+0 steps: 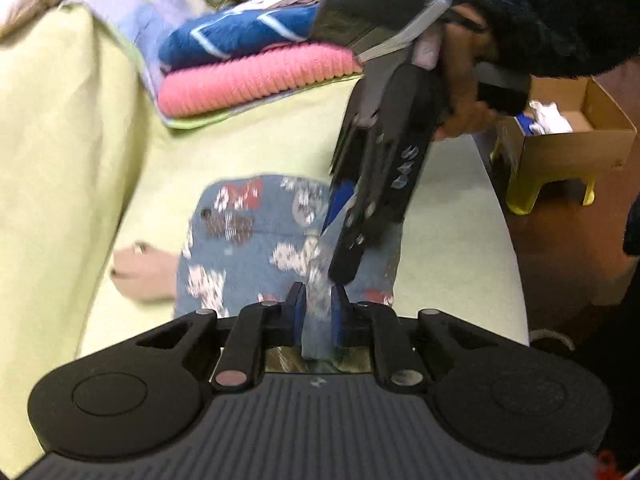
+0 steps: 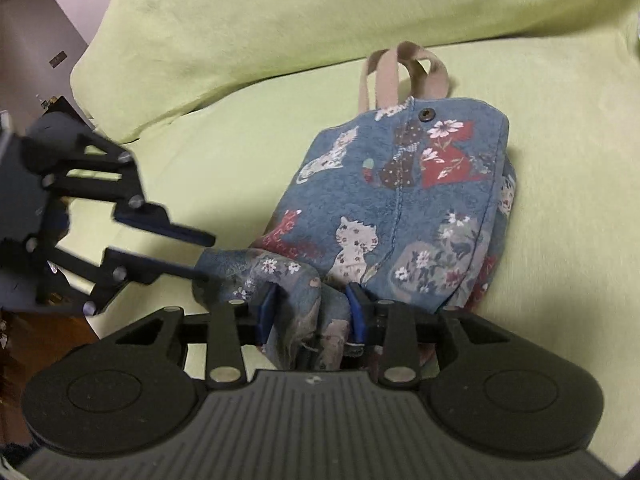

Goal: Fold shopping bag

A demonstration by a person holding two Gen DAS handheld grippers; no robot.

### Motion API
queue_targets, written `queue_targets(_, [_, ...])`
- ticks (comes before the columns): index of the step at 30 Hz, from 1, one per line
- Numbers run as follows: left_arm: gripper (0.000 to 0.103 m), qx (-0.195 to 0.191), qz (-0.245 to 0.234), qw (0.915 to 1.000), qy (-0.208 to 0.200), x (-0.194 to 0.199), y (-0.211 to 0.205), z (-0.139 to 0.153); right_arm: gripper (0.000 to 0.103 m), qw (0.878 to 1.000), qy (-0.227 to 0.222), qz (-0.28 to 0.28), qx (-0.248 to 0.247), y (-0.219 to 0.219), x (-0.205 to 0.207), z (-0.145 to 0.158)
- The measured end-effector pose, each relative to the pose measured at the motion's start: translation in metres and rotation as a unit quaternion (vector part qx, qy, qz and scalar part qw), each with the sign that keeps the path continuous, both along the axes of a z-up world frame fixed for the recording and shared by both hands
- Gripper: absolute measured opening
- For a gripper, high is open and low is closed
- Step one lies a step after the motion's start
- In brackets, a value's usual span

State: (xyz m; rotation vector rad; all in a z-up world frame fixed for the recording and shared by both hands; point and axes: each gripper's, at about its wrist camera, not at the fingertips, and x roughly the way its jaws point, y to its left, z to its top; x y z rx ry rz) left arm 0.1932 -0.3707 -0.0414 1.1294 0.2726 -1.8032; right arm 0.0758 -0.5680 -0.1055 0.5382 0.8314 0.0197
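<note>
The blue denim shopping bag [image 1: 248, 240] [image 2: 400, 184], patterned with cats and flowers, lies on a light green sofa seat [image 2: 560, 160]. Its beige handles [image 2: 400, 72] [image 1: 144, 272] point toward the backrest. My left gripper [image 1: 318, 304] [image 2: 204, 254] is shut on a strip of the bag's near edge. My right gripper [image 2: 311, 312] [image 1: 344, 272] is shut on a bunched fold of the same edge, right beside the left one. A hand [image 1: 464, 112] in a dark fuzzy sleeve holds the right gripper. The bag's near corner is lifted and curled over.
Folded clothes are stacked on the sofa behind the bag, with a pink knit [image 1: 256, 76] under a blue towel [image 1: 240, 36]. The green backrest [image 2: 320, 12] rises past the handles. Off the seat's right edge, a cardboard box [image 1: 568, 148] sits on a yellow stool [image 1: 528, 192].
</note>
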Motion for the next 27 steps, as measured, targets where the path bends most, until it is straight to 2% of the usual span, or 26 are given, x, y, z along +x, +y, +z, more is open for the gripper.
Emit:
queue_targets(2, [0.011,0.019,-0.003,0.9995,-0.025,-0.007,-0.008,-0.014,0.031,1.000,0.005,-0.004,0.007,-0.007,0.006,-0.004])
queue_targets(3, [0.011,0.022,0.001,0.9995,-0.024,-0.007,-0.011,-0.020,0.031,1.000,0.007,-0.006,0.006,-0.008,0.010,-0.007])
queue_targets(9, [0.014,0.025,0.038,0.9984,0.033,0.003,-0.028,-0.035,0.033,1.000,0.000,-0.030,-0.006,-0.004,0.010,-0.013])
queue_targets(11, [0.016,0.026,0.041,0.9981,0.038,0.004,-0.029,-0.035,0.035,0.998,-0.009,-0.049,-0.025,0.002,0.004,-0.008])
queue_targets(12, [0.016,0.027,0.041,0.9981,0.038,0.004,-0.029,-0.035,0.039,0.996,-0.016,-0.066,-0.050,0.009,-0.001,-0.003])
queue_targets(14, [0.017,0.027,0.043,0.9980,0.037,0.004,-0.031,-0.035,0.040,0.983,-0.045,-0.092,-0.149,0.032,-0.017,0.013])
queue_targets(16, [0.017,0.027,0.043,0.9980,0.037,0.005,-0.030,-0.035,0.033,0.962,-0.072,-0.099,-0.243,0.058,-0.032,0.025])
queue_targets(18, [0.017,0.027,0.046,0.9978,0.040,0.007,-0.029,-0.036,0.008,0.941,-0.088,-0.075,-0.319,0.086,-0.042,0.027])
queue_targets(20, [0.017,0.027,0.048,0.9976,0.041,0.007,-0.029,-0.035,0.000,0.914,-0.090,-0.044,-0.393,0.113,-0.043,0.016])
queue_targets(23, [0.017,0.025,0.053,0.9974,0.042,0.006,-0.029,-0.036,0.000,0.882,-0.060,-0.025,-0.467,0.131,-0.035,-0.015])
queue_targets(25, [0.019,0.014,0.055,0.9977,0.036,0.004,-0.027,-0.037,0.004,0.878,-0.038,-0.021,-0.477,0.130,-0.029,-0.030])
queue_targets(27, [0.020,-0.002,0.053,0.9983,0.022,0.000,-0.021,-0.035,0.004,0.871,-0.034,-0.019,-0.490,0.132,-0.024,-0.038])
